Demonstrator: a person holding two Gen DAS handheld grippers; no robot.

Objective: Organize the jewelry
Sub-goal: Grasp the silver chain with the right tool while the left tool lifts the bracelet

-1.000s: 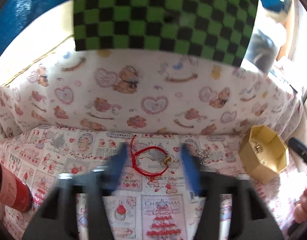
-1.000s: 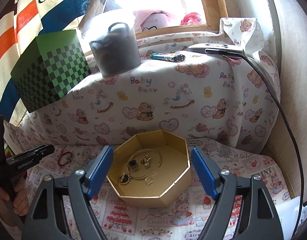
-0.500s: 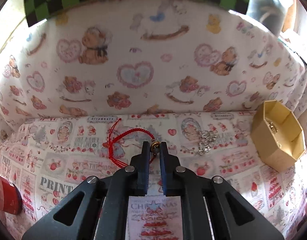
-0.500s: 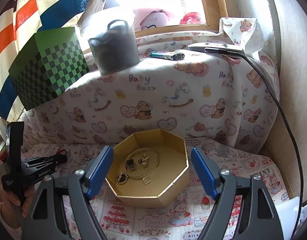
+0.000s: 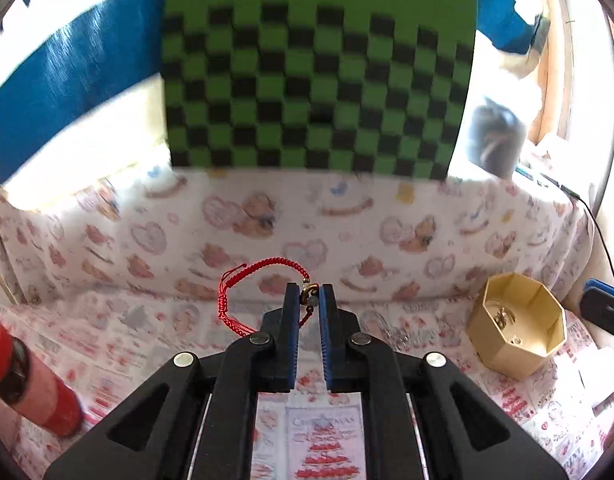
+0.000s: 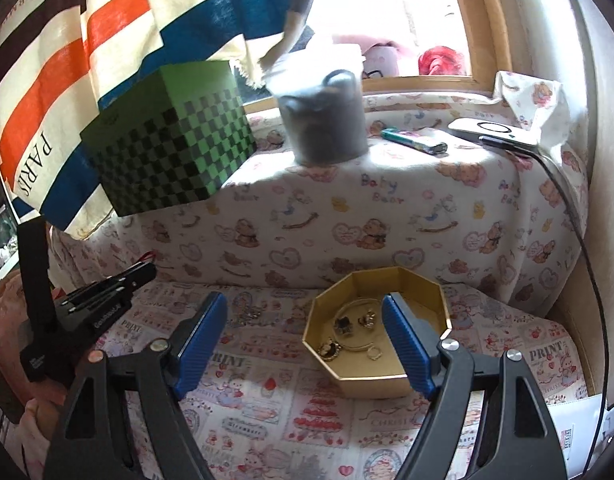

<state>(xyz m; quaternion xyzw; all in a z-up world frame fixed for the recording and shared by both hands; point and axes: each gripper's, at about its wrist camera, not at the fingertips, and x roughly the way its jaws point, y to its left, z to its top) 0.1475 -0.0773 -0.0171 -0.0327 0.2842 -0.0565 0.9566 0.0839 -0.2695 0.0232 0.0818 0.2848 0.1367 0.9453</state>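
Observation:
My left gripper [image 5: 309, 300] is shut on the red cord bracelet [image 5: 243, 280] at its small gold charm and holds it lifted above the printed cloth. The gold octagonal box [image 5: 517, 334] sits low at the right in the left wrist view. In the right wrist view the same box [image 6: 377, 376] holds several gold pieces and a bangle. My right gripper [image 6: 307, 336] is open and empty, hovering in front of the box's left side. The left gripper also shows at the left in the right wrist view [image 6: 141, 274]. A small silver piece [image 6: 249, 314] lies on the cloth left of the box.
A green checkered box [image 6: 167, 156] and a grey container [image 6: 323, 120] stand on the raised ledge behind. A lighter [image 6: 413, 140], a white device [image 6: 491, 130] and a black cable [image 6: 575, 216] lie at the right. A red can [image 5: 23, 384] lies at the left.
My left gripper closed on the red bracelet's charm and has lifted it off the cloth. My right gripper shifted a little left in front of the box and stayed open.

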